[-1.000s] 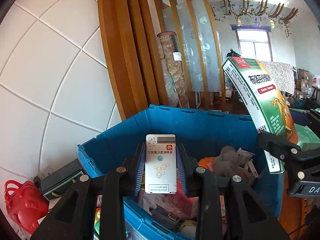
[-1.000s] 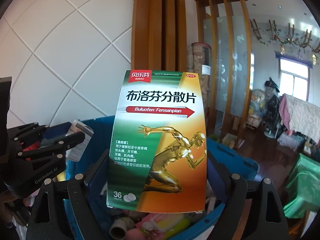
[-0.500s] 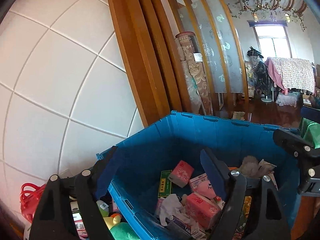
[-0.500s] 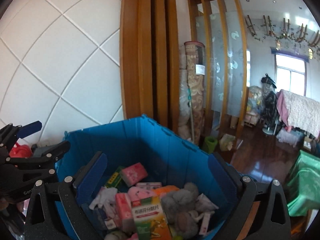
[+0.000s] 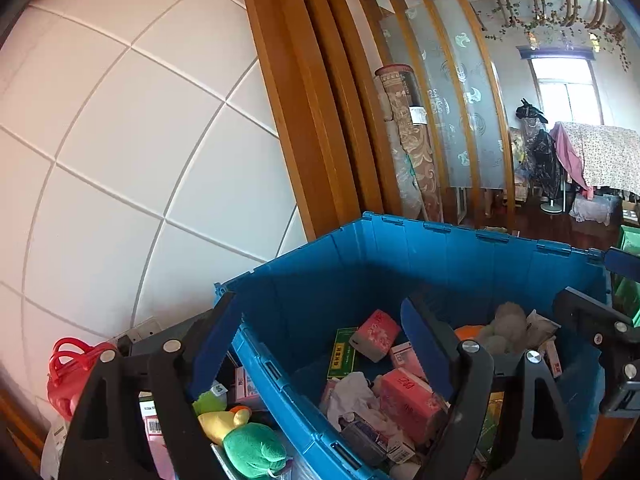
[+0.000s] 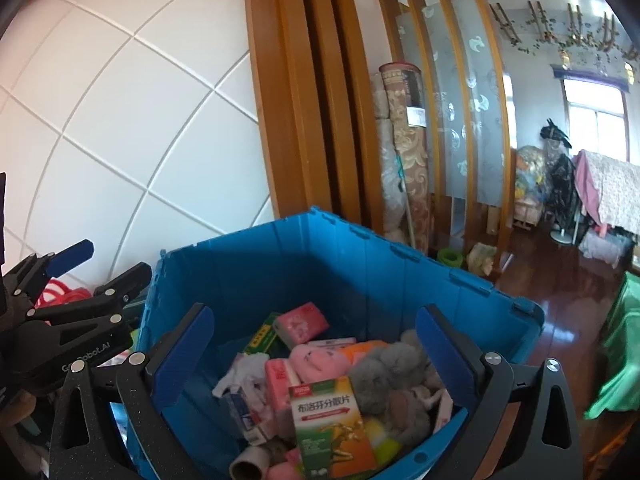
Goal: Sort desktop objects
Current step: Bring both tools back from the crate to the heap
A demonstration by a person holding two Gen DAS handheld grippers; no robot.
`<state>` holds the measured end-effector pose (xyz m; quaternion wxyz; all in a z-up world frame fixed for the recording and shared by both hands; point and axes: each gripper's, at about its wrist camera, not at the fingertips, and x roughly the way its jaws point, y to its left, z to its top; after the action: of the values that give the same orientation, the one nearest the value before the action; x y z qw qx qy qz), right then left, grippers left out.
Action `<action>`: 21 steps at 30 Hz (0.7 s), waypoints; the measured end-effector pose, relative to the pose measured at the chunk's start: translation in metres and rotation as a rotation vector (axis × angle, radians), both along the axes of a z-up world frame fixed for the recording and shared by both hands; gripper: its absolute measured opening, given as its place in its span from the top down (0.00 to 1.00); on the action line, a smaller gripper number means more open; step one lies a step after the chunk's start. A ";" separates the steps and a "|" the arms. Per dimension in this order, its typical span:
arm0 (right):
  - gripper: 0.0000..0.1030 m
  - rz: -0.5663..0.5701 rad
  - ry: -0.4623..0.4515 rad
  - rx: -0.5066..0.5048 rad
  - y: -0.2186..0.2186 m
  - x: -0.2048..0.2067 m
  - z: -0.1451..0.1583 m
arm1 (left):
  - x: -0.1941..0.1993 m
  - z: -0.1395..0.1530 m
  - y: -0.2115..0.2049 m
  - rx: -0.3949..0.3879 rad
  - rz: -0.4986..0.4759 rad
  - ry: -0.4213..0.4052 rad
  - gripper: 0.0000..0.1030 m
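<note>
A blue plastic crate (image 5: 440, 229) (image 6: 360, 236) stands before both grippers, filled with pink tissue packs (image 5: 376, 334), small medicine boxes, a pink plush (image 6: 320, 360) and a grey plush (image 6: 400, 364). A green-and-orange tablet box (image 6: 332, 424) lies on top of the pile at the near side. My right gripper (image 6: 316, 344) hangs open above the crate with nothing between its blue pads. My left gripper (image 5: 320, 340) is open too and straddles the crate's left wall, holding nothing. Each gripper shows at the edge of the other's view.
Left of the crate lie a red bag (image 5: 76, 368), a green and yellow plush toy (image 5: 252, 448) and more small boxes against the white panelled wall. A wooden pillar (image 5: 304, 120) and rolled carpets (image 6: 404, 152) stand behind. Green cloth (image 6: 624, 360) is at the right.
Both grippers opened. The left let go of a small white box, the right let go of the green-and-orange tablet box, which now lies in the crate. The left view swung left.
</note>
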<state>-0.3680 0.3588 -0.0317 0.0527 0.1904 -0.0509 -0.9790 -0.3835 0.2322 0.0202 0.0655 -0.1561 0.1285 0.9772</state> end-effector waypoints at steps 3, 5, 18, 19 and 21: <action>0.00 0.022 -0.013 -0.006 -0.004 0.000 -0.005 | 0.003 -0.003 -0.009 0.004 0.024 -0.006 0.21; 0.00 0.036 -0.018 -0.006 -0.009 0.000 -0.007 | 0.006 -0.004 -0.015 0.011 0.041 -0.007 0.21; 0.00 0.122 -0.002 -0.022 -0.060 0.026 -0.003 | 0.052 -0.033 -0.103 0.037 0.142 -0.007 0.20; 0.00 0.136 0.001 -0.015 -0.069 0.030 -0.003 | 0.057 -0.036 -0.115 0.044 0.156 -0.011 0.20; 0.00 0.161 0.003 0.008 -0.088 0.034 -0.003 | 0.064 -0.042 -0.139 0.057 0.188 -0.018 0.20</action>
<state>-0.3336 0.2709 -0.0350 0.1307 0.1928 -0.0313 -0.9720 -0.3195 0.0929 -0.0215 -0.0210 -0.1741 0.0848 0.9808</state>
